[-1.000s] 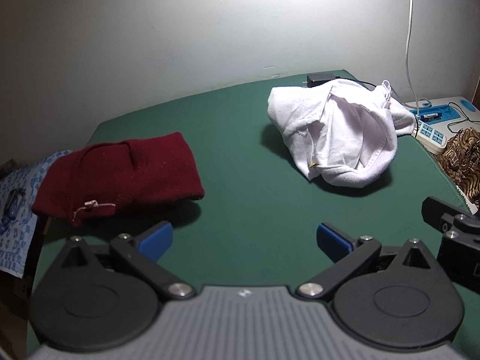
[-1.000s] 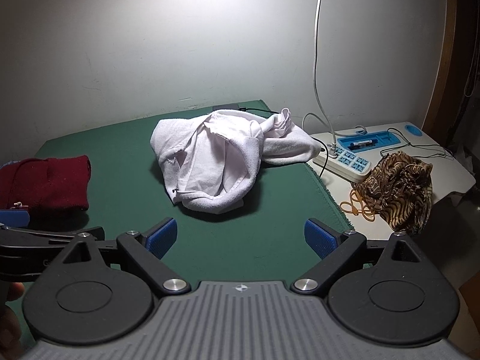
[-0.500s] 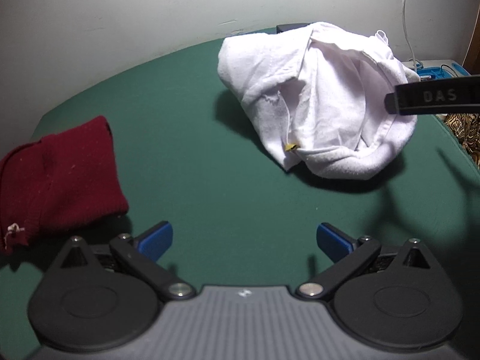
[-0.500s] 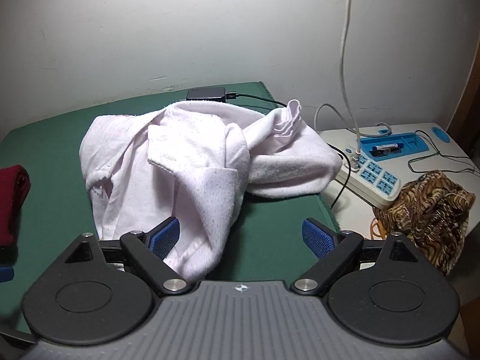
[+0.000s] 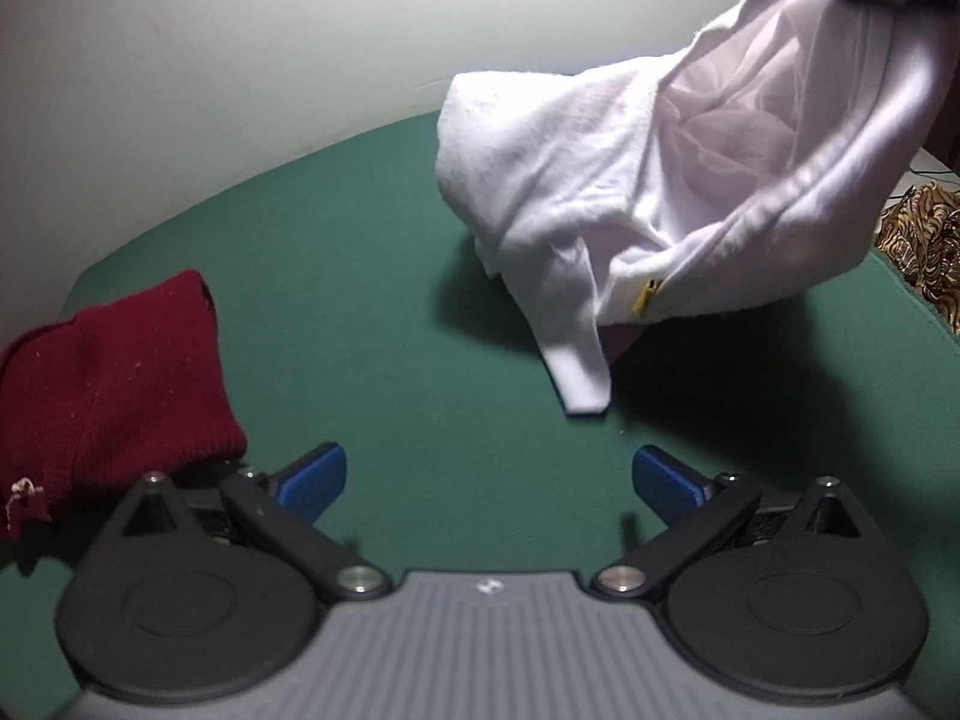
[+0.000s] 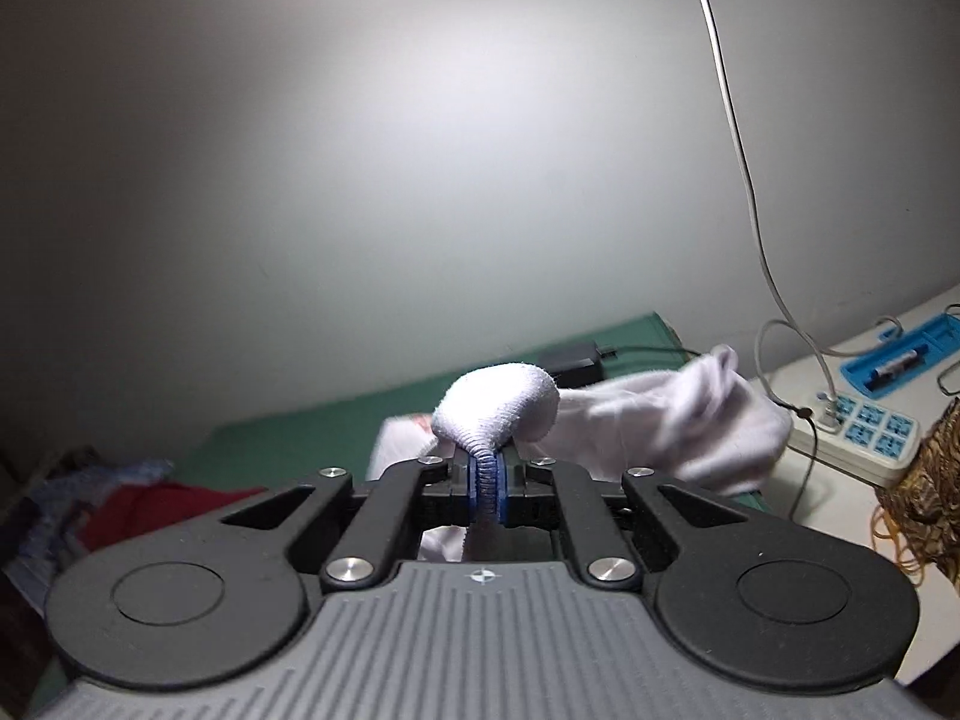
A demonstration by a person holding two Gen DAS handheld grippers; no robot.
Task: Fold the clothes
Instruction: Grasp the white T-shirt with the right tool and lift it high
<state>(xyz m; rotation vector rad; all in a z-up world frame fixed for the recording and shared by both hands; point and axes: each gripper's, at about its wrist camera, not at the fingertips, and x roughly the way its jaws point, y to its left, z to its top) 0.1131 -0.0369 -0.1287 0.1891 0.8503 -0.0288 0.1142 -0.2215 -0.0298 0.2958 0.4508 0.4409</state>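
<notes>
- The white garment (image 5: 630, 192) hangs partly lifted over the green table (image 5: 372, 276), its lower edge just above the cloth.
- The right gripper (image 6: 487, 483) has just closed; its jaws pinch a ribbed white hem.
- The left gripper (image 5: 489, 480) stands spread, nothing between its pads.
- A folded maroon garment (image 5: 114, 384) lies at the table's left.
- A blue tray (image 6: 900, 354) holds a battery (image 6: 897, 365).
</notes>
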